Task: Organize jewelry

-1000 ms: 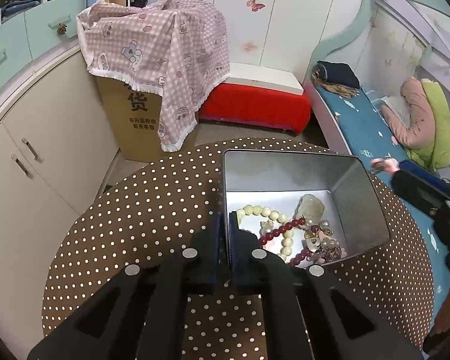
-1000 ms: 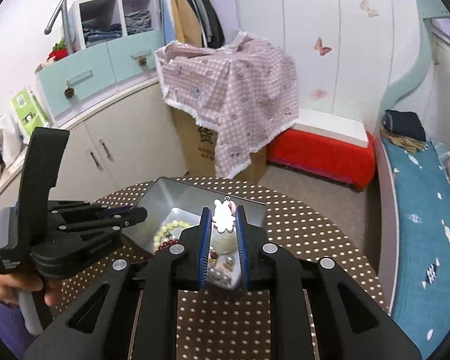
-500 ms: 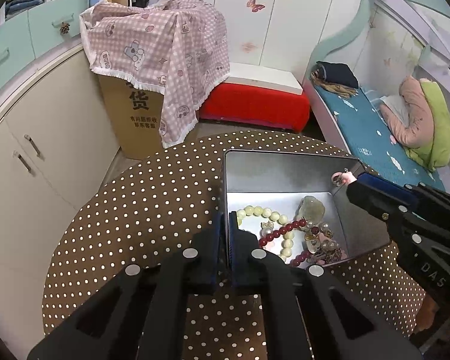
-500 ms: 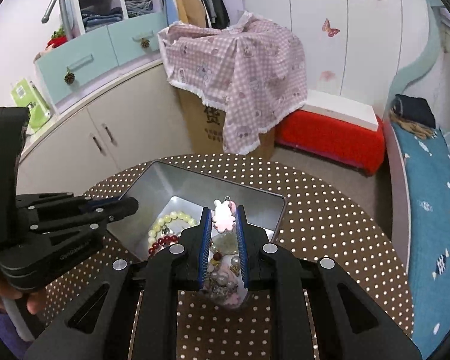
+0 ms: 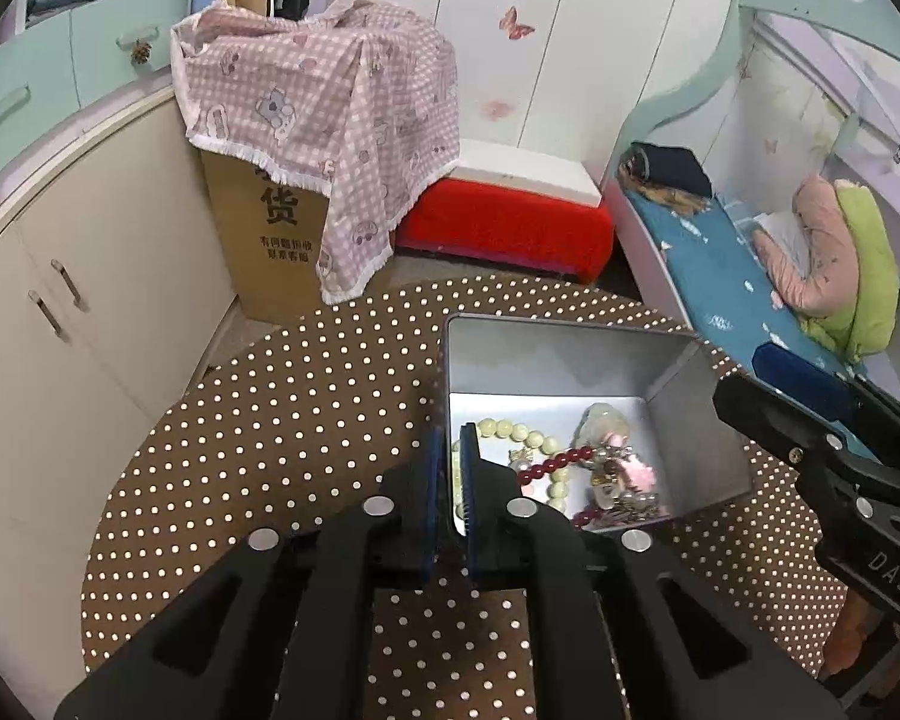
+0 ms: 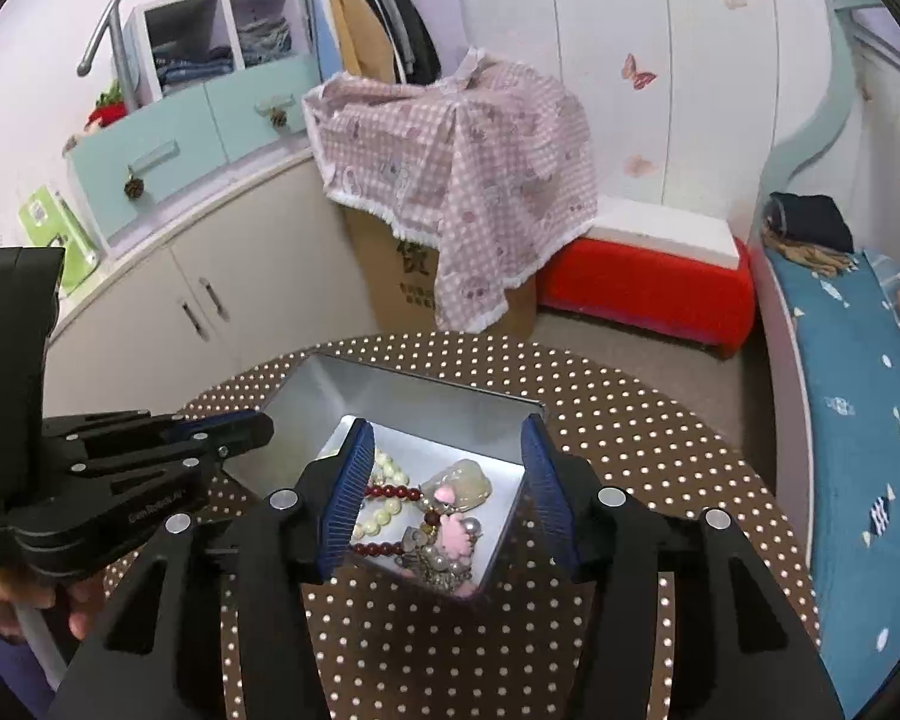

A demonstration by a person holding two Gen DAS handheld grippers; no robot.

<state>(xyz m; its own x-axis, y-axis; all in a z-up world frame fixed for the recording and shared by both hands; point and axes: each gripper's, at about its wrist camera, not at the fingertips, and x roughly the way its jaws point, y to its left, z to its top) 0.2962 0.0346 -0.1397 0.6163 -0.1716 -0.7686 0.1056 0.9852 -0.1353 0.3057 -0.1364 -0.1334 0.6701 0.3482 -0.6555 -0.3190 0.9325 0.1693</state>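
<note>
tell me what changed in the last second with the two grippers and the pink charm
The right gripper has just opened its jaws and let go of the small pink charm, which now lies in the square silver metal tin. The left gripper has just eased open slightly at the tin's near wall. Tin and beads stayed put.

Round table under brown white-dotted cloth [image 6: 600,420]: bears one open rectangular silver metal tin [image 6: 414,387], set toward its near left part; jewelry inside.

Tin [image 6: 411,387]: on the surface [image 6: 624,420], toward its far edge.
Beads [image 6: 384,516]: in the tin.
Box [image 5: 264,240]: on the floor behind the surface.
</note>
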